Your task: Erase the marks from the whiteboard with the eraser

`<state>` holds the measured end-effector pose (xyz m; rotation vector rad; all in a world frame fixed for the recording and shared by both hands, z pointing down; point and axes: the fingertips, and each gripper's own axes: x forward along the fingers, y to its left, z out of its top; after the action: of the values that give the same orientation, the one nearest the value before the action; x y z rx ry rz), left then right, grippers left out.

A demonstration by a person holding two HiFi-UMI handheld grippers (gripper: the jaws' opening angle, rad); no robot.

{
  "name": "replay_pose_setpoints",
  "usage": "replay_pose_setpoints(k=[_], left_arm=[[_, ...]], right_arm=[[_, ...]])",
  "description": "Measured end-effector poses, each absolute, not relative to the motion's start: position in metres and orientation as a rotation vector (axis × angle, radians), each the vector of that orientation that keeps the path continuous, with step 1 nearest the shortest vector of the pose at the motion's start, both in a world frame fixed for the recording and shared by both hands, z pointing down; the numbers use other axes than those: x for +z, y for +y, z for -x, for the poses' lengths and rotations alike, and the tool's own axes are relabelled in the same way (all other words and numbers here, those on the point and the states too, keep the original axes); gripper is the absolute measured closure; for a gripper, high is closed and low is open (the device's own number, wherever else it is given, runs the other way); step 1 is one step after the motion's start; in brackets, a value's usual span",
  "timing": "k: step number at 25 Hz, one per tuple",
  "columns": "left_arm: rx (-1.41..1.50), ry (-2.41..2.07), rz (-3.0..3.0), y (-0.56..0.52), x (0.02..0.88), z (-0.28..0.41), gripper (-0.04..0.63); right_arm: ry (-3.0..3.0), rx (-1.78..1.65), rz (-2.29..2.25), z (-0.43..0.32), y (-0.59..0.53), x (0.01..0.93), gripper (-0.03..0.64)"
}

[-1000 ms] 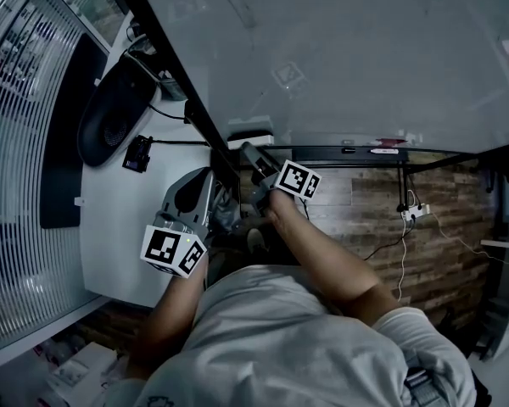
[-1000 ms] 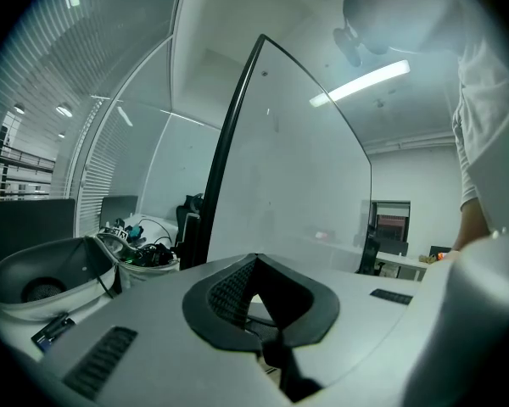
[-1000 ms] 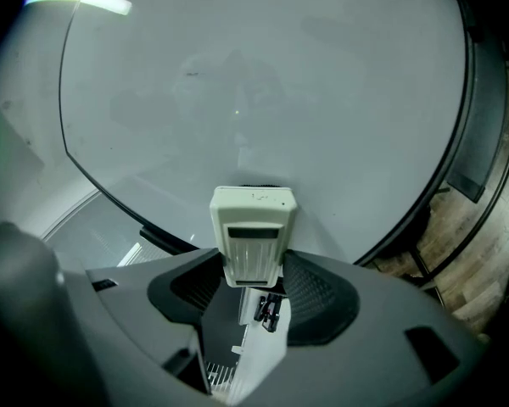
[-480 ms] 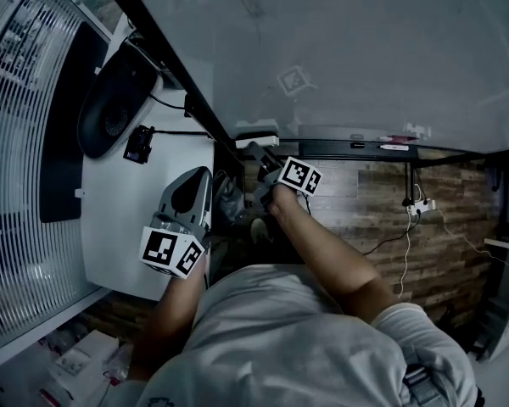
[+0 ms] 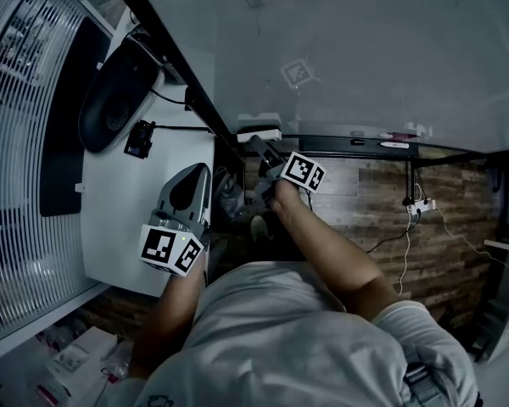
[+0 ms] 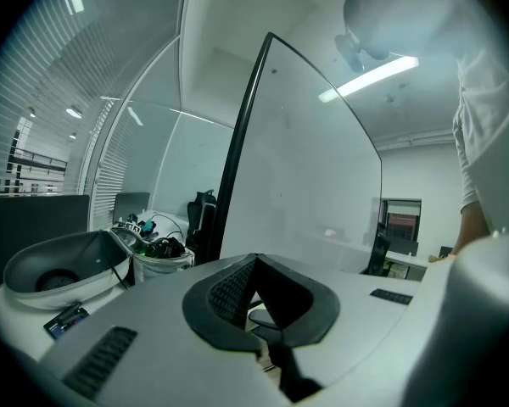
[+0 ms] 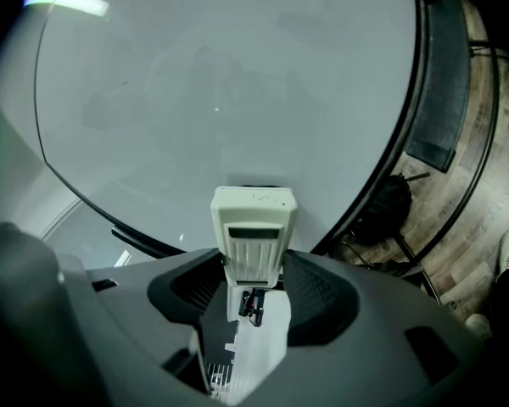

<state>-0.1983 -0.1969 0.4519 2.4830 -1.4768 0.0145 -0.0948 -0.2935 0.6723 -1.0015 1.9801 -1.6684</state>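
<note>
The whiteboard [image 5: 365,49] fills the top of the head view and carries a faint square mark [image 5: 296,72]. My right gripper [image 5: 261,148] is shut on the white eraser [image 5: 259,136], holding it near the board's lower left edge. In the right gripper view the eraser [image 7: 253,231] stands upright between the jaws of the right gripper [image 7: 253,270], its far end against the whiteboard [image 7: 237,83]. My left gripper [image 5: 189,195] hovers over the white desk, apart from the board. In the left gripper view the left gripper [image 6: 254,265] is shut with nothing in it, and the whiteboard [image 6: 305,168] shows edge-on.
A white desk [image 5: 119,219] lies at the left with a dark bowl-shaped device [image 5: 114,100] and a small black box [image 5: 138,140]. A black tray [image 5: 365,149] under the board holds a marker [image 5: 396,146]. Cables and a power strip [image 5: 416,210] lie on the wood floor.
Little differs. The right gripper with the eraser has shifted slightly right along the board's lower edge. The left gripper stays over the desk.
</note>
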Motion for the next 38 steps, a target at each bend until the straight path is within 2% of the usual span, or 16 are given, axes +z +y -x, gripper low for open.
replay_pose_setpoints(k=[13,17,25,38], left_arm=[[-0.069,-1.437,-2.539,-0.203,0.424,0.180,0.589],[-0.076,-1.419,-2.551,-0.207,0.422,0.175,0.589],[-0.069,-1.418,-2.537,-0.208,0.423,0.176,0.589],[0.004,-1.462,-2.494,-0.213,0.436,0.191,0.589]], right_arm=[[1.983,-1.497,0.832,0.087,-0.293,0.543,0.385],[2.006,-1.458,0.824,0.086,-0.293,0.529,0.385],[2.048,-1.470,0.894,0.083,-0.293,0.568,0.383],[2.019,-1.684,1.055,0.088,-0.296,0.708,0.383]])
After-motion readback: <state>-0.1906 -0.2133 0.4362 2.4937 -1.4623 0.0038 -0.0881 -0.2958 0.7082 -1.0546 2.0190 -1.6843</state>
